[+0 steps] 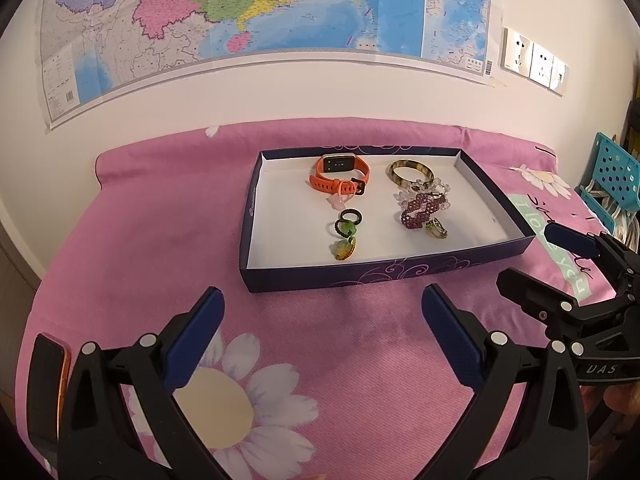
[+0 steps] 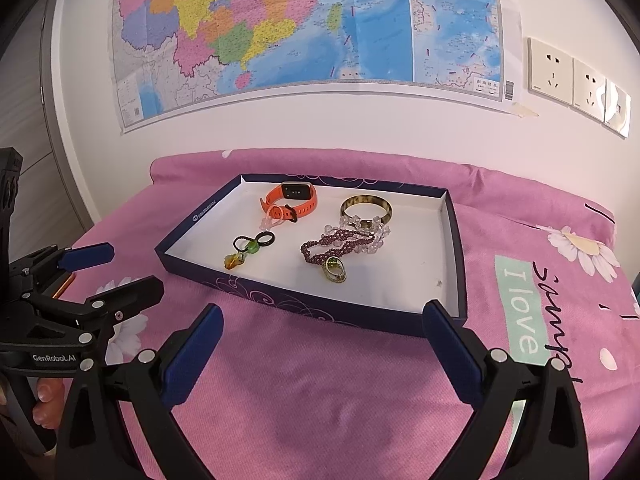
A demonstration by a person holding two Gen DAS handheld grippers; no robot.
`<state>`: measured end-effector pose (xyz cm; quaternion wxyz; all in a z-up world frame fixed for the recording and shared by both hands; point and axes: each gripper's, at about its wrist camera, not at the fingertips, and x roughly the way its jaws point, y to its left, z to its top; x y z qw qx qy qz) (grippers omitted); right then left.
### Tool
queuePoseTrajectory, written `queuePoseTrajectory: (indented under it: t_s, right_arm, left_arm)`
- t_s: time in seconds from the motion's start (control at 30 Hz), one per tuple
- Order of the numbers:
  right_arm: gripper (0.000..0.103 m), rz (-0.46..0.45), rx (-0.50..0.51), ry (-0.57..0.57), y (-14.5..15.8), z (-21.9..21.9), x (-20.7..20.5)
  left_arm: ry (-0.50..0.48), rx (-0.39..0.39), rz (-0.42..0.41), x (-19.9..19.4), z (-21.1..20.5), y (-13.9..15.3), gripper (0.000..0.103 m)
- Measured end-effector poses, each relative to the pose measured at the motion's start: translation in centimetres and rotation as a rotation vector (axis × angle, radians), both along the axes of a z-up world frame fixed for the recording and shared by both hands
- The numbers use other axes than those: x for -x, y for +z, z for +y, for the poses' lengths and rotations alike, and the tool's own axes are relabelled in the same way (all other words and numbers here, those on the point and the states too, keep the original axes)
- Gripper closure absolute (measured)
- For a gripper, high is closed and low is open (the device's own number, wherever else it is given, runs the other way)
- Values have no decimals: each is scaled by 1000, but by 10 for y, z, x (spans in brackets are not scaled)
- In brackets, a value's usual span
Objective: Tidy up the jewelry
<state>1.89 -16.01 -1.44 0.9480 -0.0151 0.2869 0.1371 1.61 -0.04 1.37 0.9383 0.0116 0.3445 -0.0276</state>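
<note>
A shallow navy box lid [image 1: 360, 276] [image 2: 320, 308] with a white inside lies on the pink bedspread. In it lie an orange smartwatch [image 1: 340, 178] [image 2: 292, 200], a brown bangle [image 1: 411, 173] [image 2: 366, 209], a purple bead bracelet [image 1: 420, 210] [image 2: 336, 246] with clear beads, a green-stone ring [image 1: 436, 229] [image 2: 335, 270], a black ring [image 1: 351, 216] [image 2: 266, 239] and green charm cords [image 1: 344, 246] [image 2: 240, 256]. My left gripper [image 1: 322, 344] [image 2: 120, 268] is open and empty in front of the box. My right gripper [image 2: 322, 344] [image 1: 536, 256] is open and empty, near the box's right front corner.
The pink bedspread [image 1: 160, 240] has daisy prints and a teal label [image 2: 520, 304]. A black and orange phone [image 1: 48, 384] lies at the left. A wall with a map [image 1: 260, 8] and sockets [image 2: 572, 80] stands behind. A teal perforated basket [image 1: 612, 176] stands at the right.
</note>
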Motion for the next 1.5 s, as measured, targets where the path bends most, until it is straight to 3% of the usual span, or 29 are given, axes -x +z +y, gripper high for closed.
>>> queuePoseTrajectory:
  t_s: [1.5]
  right_arm:
    - [7,20,-3,-4,-4,3,-2]
  left_arm:
    - [-7,6,7,1,-1,-4,6]
